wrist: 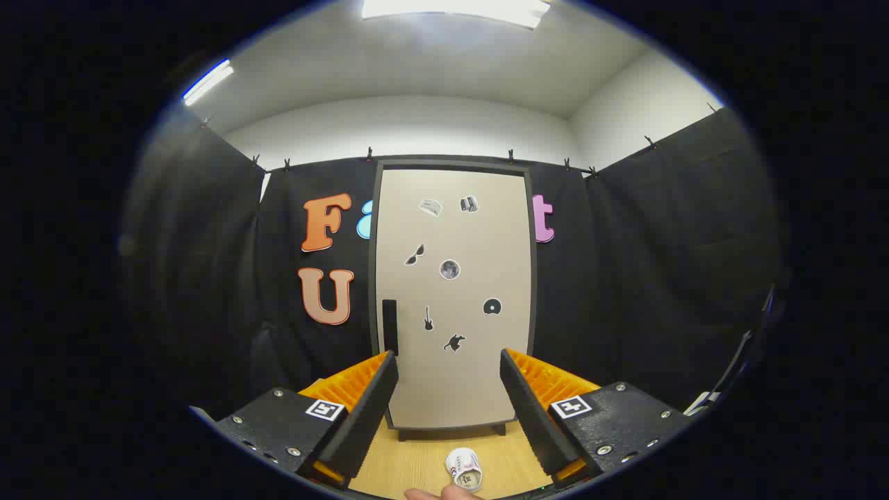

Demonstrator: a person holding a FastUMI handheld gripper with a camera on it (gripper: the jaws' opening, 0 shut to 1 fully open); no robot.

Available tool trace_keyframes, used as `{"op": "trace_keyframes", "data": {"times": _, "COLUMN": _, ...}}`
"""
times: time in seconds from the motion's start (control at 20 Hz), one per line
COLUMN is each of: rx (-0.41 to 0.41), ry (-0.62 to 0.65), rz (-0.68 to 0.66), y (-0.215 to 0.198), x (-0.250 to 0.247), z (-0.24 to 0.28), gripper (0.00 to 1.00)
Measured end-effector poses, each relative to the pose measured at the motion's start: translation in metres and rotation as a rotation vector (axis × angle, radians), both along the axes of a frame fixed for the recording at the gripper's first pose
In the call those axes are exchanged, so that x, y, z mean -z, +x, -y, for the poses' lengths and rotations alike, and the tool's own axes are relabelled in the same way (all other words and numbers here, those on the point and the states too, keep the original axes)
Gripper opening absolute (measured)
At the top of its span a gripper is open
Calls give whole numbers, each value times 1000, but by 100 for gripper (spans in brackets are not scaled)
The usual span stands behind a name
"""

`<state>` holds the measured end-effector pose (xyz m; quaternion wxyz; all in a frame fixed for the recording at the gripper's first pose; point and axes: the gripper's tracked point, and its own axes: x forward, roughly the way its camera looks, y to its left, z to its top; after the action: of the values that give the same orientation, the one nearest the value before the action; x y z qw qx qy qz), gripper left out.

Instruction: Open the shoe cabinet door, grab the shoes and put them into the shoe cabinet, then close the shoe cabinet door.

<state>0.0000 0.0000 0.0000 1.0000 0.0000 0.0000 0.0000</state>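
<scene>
The gripper (449,396) is empty, its fingers spread wide apart. Straight ahead and beyond them stands the tall beige shoe cabinet door (455,298), closed, dotted with small dark stickers. Its black vertical handle (389,326) runs upright along the door's left edge, nearer the left finger. A small white shoe (464,469) lies on the light wooden floor (417,458) between the fingers, below them, toe pointing toward the cabinet. Black cloth walls enclose the booth.
</scene>
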Motion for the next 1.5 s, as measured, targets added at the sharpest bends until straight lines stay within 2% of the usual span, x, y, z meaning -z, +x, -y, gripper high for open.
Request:
{"op": "trace_keyframes", "data": {"times": 0.85, "rx": -19, "ry": -11, "rz": -3, "y": 9, "x": 2, "z": -29, "gripper": 93}}
{"op": "trace_keyframes", "data": {"times": 1.3, "rx": -11, "ry": -19, "rz": -7, "y": 37, "x": 10, "z": -64, "gripper": 93}}
{"op": "trace_keyframes", "data": {"times": 1.5, "rx": -10, "ry": -31, "rz": -9, "y": 67, "x": 13, "z": -79, "gripper": 92}}
